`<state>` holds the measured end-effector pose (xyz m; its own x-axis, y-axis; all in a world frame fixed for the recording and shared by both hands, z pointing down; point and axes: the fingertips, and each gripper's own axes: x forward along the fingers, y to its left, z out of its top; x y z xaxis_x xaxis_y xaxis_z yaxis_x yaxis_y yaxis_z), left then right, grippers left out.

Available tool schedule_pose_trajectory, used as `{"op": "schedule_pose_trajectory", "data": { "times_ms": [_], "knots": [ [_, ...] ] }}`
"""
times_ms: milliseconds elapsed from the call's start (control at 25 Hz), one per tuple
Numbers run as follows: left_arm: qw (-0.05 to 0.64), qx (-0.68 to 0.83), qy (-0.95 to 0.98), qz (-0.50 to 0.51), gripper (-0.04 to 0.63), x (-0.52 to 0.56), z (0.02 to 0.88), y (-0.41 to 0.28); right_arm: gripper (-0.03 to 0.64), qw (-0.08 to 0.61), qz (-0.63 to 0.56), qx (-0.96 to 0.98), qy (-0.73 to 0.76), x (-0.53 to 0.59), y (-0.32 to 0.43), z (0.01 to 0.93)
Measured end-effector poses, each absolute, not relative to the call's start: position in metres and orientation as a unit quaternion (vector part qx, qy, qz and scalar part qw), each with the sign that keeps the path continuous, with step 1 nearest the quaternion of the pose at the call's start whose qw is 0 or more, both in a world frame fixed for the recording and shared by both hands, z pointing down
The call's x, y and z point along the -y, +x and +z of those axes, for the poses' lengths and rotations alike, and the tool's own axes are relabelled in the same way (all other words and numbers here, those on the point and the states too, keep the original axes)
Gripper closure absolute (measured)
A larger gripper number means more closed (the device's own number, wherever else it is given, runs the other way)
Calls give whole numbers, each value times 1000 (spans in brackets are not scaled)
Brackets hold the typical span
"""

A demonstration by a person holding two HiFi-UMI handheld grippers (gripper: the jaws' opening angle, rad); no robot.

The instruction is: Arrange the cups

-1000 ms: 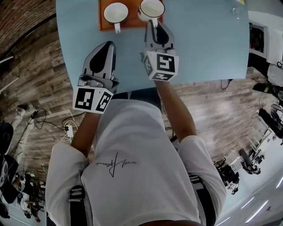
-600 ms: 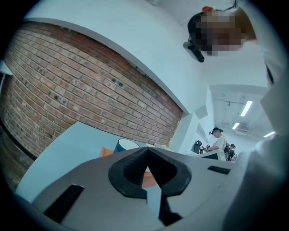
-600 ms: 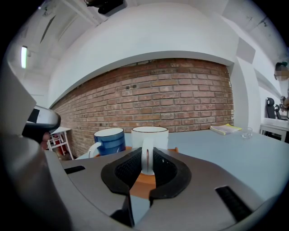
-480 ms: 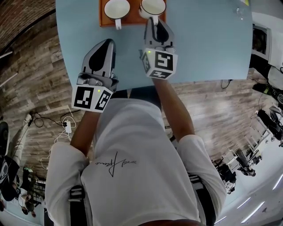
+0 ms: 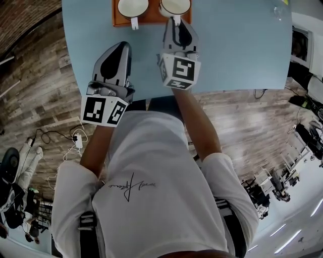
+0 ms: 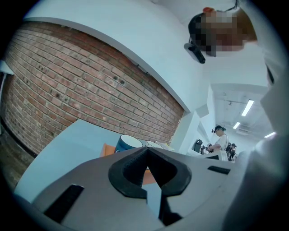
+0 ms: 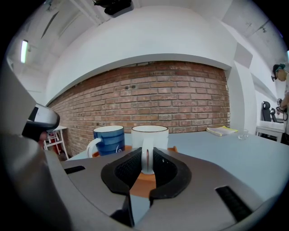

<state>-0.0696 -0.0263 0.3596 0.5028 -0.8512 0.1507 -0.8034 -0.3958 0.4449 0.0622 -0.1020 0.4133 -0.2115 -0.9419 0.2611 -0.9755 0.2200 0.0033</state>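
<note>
Two cups stand on an orange tray (image 5: pixel 151 20) at the far edge of the light blue table (image 5: pixel 237 45). In the right gripper view, the blue striped cup (image 7: pixel 108 139) stands left of the white cup (image 7: pixel 150 137). The white cup's handle (image 7: pixel 146 159) points toward me and sits between the pads of my right gripper (image 7: pixel 146 157), which press on both its sides. From above, that gripper (image 5: pixel 175 22) reaches the white cup (image 5: pixel 175 5). My left gripper (image 5: pixel 124 46) hovers over the bare table short of the blue cup (image 5: pixel 132 6). Its jaw tips (image 6: pixel 146 152) meet with nothing between them.
A small clear glass (image 7: pixel 242 133) and a yellow booklet (image 7: pixel 221 130) lie far right on the table. The table's near edge (image 5: pixel 222 90) runs just behind both grippers, with wooden floor below. A brick wall stands beyond the table.
The head view has slid slightly, so the tray sits higher in the picture. Both grippers and both cups keep their places.
</note>
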Motion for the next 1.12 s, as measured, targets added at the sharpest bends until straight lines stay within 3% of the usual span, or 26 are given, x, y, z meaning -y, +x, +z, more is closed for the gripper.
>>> {"op": "schedule_pose_trajectory", "data": {
  "times_ms": [1120],
  "knots": [
    [240, 507, 826, -60, 588, 22, 364, -79, 546, 115, 61, 769, 626, 98, 59, 421]
  ]
}}
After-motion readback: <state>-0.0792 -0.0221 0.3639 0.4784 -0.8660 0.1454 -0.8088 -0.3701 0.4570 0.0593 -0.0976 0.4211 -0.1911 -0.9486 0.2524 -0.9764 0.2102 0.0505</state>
